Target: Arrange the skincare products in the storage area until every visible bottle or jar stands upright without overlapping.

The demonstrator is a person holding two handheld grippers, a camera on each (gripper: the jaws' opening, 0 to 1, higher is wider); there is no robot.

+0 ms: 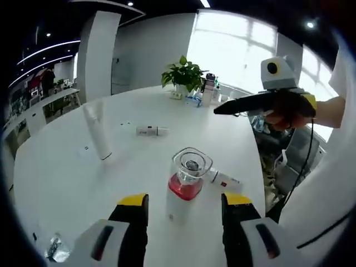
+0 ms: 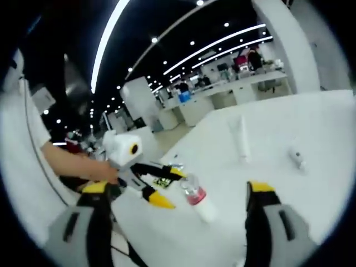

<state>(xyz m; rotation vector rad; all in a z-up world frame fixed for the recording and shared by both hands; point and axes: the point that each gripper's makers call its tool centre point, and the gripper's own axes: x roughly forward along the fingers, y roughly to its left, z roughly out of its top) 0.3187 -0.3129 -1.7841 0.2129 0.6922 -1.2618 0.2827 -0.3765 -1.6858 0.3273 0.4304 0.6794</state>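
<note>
Between the spread, empty jaws of the left gripper (image 1: pixel 185 207) stands an upright clear bottle with pink liquid (image 1: pixel 188 179) on the white table (image 1: pixel 55 183); to the jaws' left a white tube (image 1: pixel 97 130) stands upright, ahead lies a small white stick (image 1: pixel 152 130), and just right of the bottle lies another small white container (image 1: pixel 224 179). Farther right, the right gripper (image 1: pixel 222 109) hangs above the table, its jaws held apart in its own view, nothing between them.

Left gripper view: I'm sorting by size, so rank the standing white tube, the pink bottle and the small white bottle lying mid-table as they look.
1. pink bottle, though nearest the camera
2. white tube
3. small white bottle
</note>
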